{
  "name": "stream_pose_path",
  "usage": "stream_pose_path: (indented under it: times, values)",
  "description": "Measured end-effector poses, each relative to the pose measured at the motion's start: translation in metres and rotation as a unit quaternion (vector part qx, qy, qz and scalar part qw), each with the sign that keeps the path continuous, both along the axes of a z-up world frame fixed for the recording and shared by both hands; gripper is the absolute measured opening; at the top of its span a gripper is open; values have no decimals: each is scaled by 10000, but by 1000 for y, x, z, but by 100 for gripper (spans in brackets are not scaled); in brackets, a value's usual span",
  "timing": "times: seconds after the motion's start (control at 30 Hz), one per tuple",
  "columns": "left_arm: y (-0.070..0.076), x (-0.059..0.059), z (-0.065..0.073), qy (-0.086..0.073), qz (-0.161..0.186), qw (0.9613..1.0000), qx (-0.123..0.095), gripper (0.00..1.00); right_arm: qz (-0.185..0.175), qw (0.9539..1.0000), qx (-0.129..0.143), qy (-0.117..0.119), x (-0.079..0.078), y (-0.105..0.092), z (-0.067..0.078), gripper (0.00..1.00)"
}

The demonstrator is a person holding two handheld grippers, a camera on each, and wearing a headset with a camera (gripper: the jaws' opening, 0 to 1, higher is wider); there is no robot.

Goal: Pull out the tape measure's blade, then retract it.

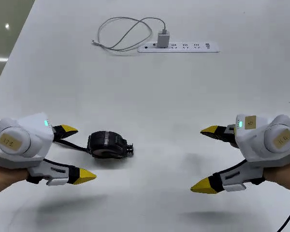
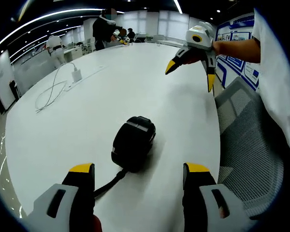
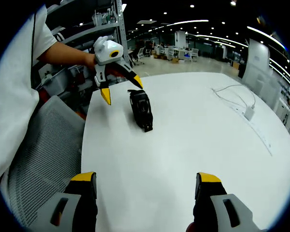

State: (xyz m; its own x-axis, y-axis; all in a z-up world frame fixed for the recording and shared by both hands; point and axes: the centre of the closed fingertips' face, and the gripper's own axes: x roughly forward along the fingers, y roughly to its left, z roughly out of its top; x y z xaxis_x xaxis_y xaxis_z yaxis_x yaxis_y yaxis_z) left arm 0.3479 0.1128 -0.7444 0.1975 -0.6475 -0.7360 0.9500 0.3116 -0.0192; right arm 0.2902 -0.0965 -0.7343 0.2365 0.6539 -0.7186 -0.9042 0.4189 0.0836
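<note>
Nothing grasped yet: I hold my left gripper (image 1: 81, 152) wide just beside the tape measure (image 1: 108, 145), my right gripper (image 1: 201, 158) wide, well apart; next I must close on it.

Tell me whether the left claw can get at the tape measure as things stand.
Probably yes: the left claw is open, the tape measure lies just ahead of its jaws, nothing between.
</note>
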Motion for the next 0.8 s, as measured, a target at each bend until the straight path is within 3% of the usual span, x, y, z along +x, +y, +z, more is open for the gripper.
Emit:
stream_pose_path:
  times: [0.8]
  values:
    - [-11,14,-16,-32,-601,9975,358,58,202,9997,142,-8,21,15,-5,78]
